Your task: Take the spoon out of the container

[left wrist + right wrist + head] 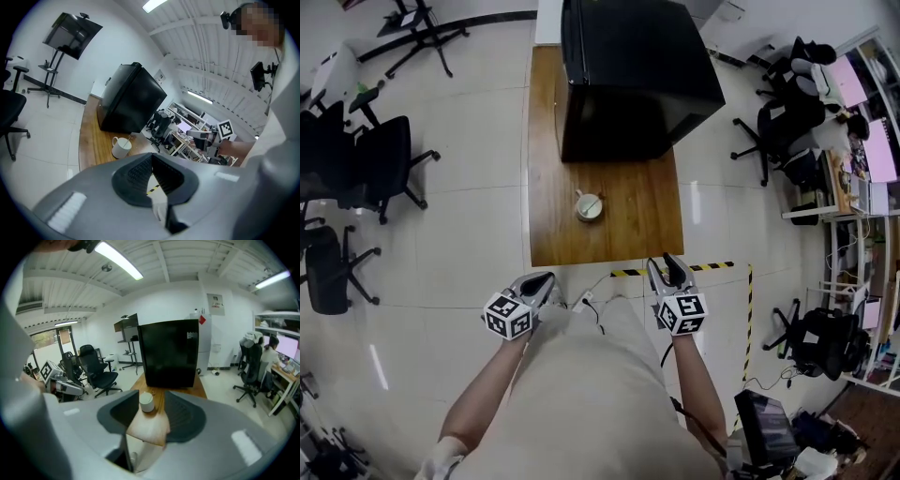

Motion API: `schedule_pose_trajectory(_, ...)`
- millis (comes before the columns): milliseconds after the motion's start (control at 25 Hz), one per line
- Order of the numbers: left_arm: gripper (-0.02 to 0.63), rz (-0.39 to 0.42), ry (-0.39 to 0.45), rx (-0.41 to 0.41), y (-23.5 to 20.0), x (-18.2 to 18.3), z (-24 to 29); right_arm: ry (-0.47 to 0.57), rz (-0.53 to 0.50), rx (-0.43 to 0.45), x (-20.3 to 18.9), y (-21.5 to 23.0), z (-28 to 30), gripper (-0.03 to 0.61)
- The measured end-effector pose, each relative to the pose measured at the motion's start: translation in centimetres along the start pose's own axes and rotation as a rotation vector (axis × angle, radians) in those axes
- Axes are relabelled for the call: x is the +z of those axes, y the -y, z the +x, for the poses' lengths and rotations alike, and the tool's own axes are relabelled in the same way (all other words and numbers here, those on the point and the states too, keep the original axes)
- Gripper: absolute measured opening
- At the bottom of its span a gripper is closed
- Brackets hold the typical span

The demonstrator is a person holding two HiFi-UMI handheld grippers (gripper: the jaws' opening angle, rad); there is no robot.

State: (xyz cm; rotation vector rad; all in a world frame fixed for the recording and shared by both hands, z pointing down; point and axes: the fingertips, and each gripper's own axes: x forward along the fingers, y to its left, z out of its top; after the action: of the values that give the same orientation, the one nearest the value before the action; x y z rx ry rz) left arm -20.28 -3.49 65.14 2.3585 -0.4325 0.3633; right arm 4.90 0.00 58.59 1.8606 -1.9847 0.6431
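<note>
Spoon (594, 201), one item, small and apparently of metal, is stood in the container (586, 210), a white mug placed on the wooden table (637, 230) near the centre of the head view, just below the large black box (633, 75). The handle is seen leaning on the rim toward the upper right of the mug; the bowl is hidden inside. Handling is judged as follows: light, rigid and smooth, likely to be slippery between the pads, and thin enough to be pivoted if pinched off-centre. The spoon itself is not thought fragile, but the mug is taken for ceramic and could be tipped or dragged if the handle is levered against the rim. Hold is best taken on the exposed upper part of the handle, above the rim, with the pads laid across its flat faces. The lift is best made along the line of the handle and not sideways. Whether anything else is held in the mug cannot be told. Right gripper (666, 269): the jaws are spread wide with nothing between them, and the mug is framed far off in the gap in the right gripper view. Left gripper (546, 281): the jaws are drawn together at the tips and nothing is held. Both grippers are found in the lower half of the head view, short of the near table edge and well apart from the mug. The left could be used to steady the mug during the lift.
</note>
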Motion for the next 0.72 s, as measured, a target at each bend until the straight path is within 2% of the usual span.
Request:
schedule_pose_trajectory(240, -0.017, -0.024, 0.031, 0.054, -2.1, 1.7, 0.8, 0.002, -0.030, 0.033, 1.3, 1.3, 3.2, 0.167)
schedule_pose_trajectory(560, -0.017, -0.026, 0.018, 0.149, -2.9, 3.9, 3.9, -0.003, -0.058, 0.162, 3.0, 2.8, 9.3, 0.167)
schedule_pose_trajectory(720, -0.017, -0.030, 0.032, 0.191, -3.0, 6.0, 5.7, -0.039, -0.112, 0.248, 3.3, 3.2, 12.8, 0.146)
